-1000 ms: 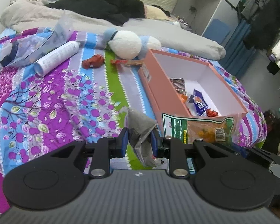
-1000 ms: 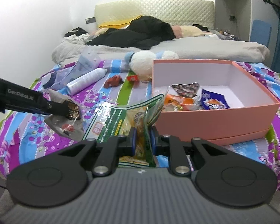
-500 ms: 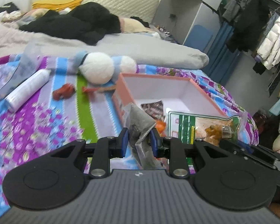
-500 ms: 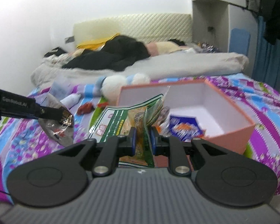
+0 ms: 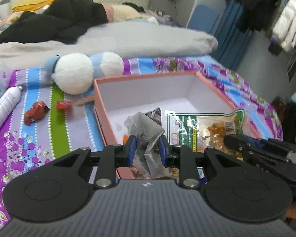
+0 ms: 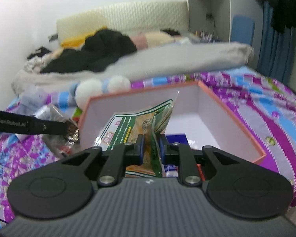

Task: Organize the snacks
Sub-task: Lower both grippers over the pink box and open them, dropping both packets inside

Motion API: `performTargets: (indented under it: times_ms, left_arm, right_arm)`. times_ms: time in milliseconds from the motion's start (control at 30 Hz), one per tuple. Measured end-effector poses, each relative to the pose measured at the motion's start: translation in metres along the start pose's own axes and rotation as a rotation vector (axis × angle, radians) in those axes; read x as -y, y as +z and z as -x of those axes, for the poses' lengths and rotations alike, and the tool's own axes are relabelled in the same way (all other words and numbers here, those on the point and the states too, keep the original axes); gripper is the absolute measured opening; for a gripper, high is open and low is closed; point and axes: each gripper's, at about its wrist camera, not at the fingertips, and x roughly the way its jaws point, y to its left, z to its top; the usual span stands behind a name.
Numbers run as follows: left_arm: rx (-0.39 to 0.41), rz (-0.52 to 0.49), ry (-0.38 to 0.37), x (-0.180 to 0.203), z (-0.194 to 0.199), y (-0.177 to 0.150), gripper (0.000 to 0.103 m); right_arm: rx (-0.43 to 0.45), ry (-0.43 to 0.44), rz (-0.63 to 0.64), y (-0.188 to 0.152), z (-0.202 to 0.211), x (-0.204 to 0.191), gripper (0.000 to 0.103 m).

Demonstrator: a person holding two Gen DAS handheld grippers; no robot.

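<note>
My left gripper [image 5: 146, 145] is shut on a crumpled grey snack wrapper [image 5: 146, 127], held over the near left corner of the pink box [image 5: 148, 75]. My right gripper [image 6: 150, 145] is shut on a green-and-clear bag of orange snacks [image 6: 140, 122], held above the same box [image 6: 232, 116]. In the left wrist view that bag [image 5: 205, 128] hangs over the box's right side with the right gripper's black arm below it. Several wrapped snacks lie on the box's white floor, mostly hidden behind the held items. Two red snacks [image 5: 36, 112] lie on the bedspread left of the box.
A white and blue plush toy [image 5: 77, 74] lies behind the box's far left corner. A white tube [image 5: 4, 106] rests at the left edge. Grey blanket and dark clothes [image 5: 55, 23] pile up at the bed's head. Wardrobe and hanging clothes stand at the right.
Both grippers have carried their packets from the near side of the bed to above the pink box, which now looms larger. Both grips are unchanged.
</note>
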Motion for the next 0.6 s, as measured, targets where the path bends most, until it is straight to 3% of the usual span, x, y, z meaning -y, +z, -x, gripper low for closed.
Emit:
performTargets:
  times_ms: [267,333,367,400,467,600]
  left_arm:
    - [-0.059,0.019,-0.002,0.006,-0.028,0.008,0.03]
    - [-0.056,0.01,0.013,0.008,-0.027,0.009,0.034]
    - [-0.053,0.007,0.018,0.008,-0.026,0.009,0.037]
    - [-0.046,0.004,0.017,0.009,-0.024,0.009,0.041]
    - [-0.035,0.007,0.017,0.008,-0.02,0.009,0.044]
    - [-0.008,0.005,0.015,0.006,-0.007,0.008,0.045]
  right_arm:
    - [-0.108,-0.011,-0.029,-0.01,-0.041,0.02,0.02]
    - [-0.123,-0.014,-0.028,-0.011,-0.045,0.021,0.02]
    - [-0.13,-0.012,-0.029,-0.011,-0.046,0.021,0.025]
    - [-0.131,-0.007,-0.032,-0.011,-0.046,0.021,0.042]
    - [-0.115,0.005,-0.041,-0.011,-0.042,0.022,0.06]
    - [-0.086,0.017,-0.03,-0.009,-0.033,0.018,0.058]
